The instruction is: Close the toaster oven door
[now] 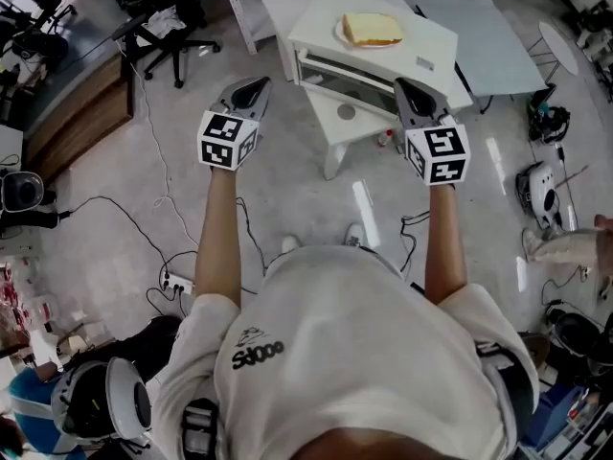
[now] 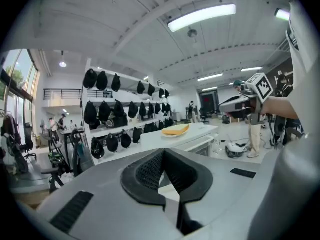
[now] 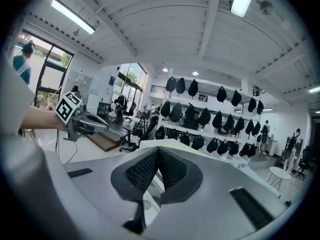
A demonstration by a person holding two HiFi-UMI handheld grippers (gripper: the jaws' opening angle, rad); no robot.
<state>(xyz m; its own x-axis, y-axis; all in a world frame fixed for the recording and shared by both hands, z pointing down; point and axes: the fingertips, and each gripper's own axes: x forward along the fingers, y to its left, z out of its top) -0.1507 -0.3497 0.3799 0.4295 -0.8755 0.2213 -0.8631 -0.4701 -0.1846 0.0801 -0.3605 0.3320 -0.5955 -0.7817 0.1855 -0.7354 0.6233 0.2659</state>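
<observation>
Both arms stretch forward; left gripper (image 1: pixel 251 89) and right gripper (image 1: pixel 407 89) each with jaws together

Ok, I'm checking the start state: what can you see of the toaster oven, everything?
The toaster oven is a white, boxy unit, metal by its look, standing askew on a low white table. A plate with a slice of bread rests on its top. Its front faces the person, showing a dark window crossed by pale bars; whether the door is fully shut I cannot tell. The left hand-held gripper and right hand-held gripper hang in front, clear of it.
</observation>
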